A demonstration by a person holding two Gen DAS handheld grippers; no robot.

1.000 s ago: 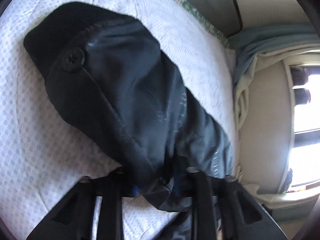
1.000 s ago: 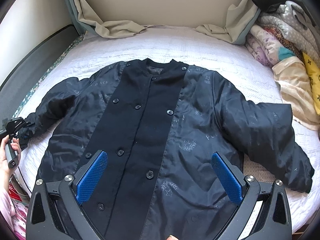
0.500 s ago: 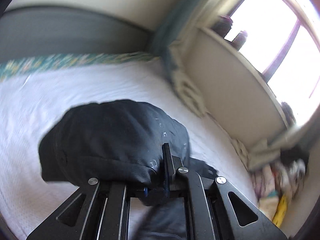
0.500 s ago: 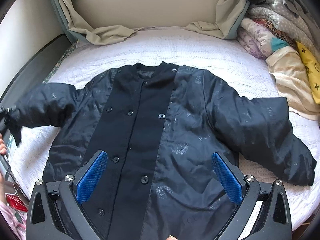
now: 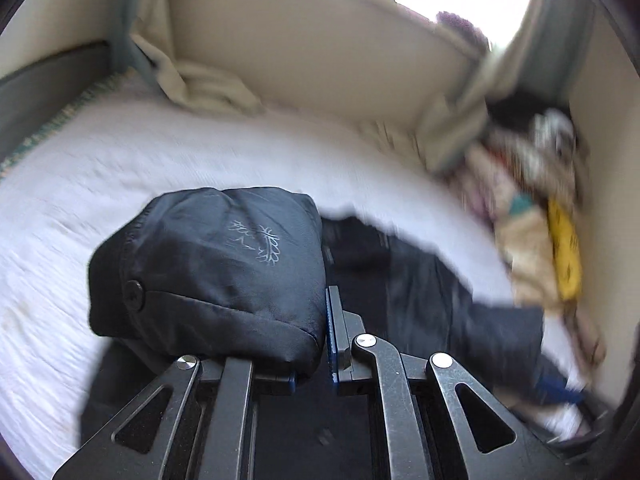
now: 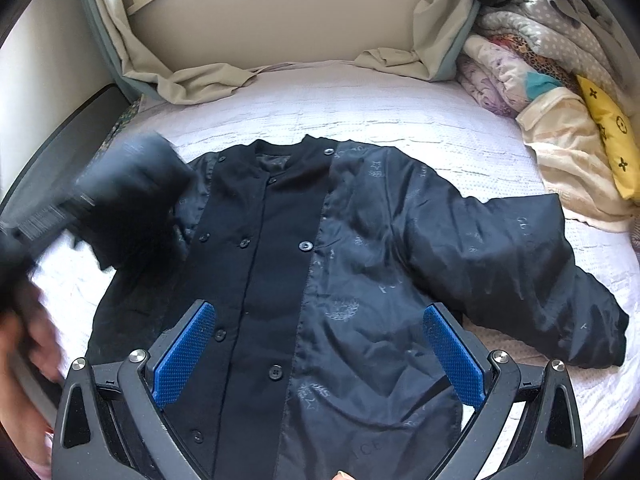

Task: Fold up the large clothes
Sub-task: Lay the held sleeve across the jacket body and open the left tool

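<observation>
left claw [image 5: 320, 344] clamped on jacket sleeve [image 5: 216, 264], lifted over bed [image 6: 400, 112], right claw [image 6: 316, 352] wide open, empty

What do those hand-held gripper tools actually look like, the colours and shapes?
The right hand-held gripper is a dark metal frame with triangular cut-outs, silver rivets, and two fingers faced with blue dimpled pads. The left hand-held gripper has the same black linkage, rivets and a blue pad edge. No cables are visible.
</observation>
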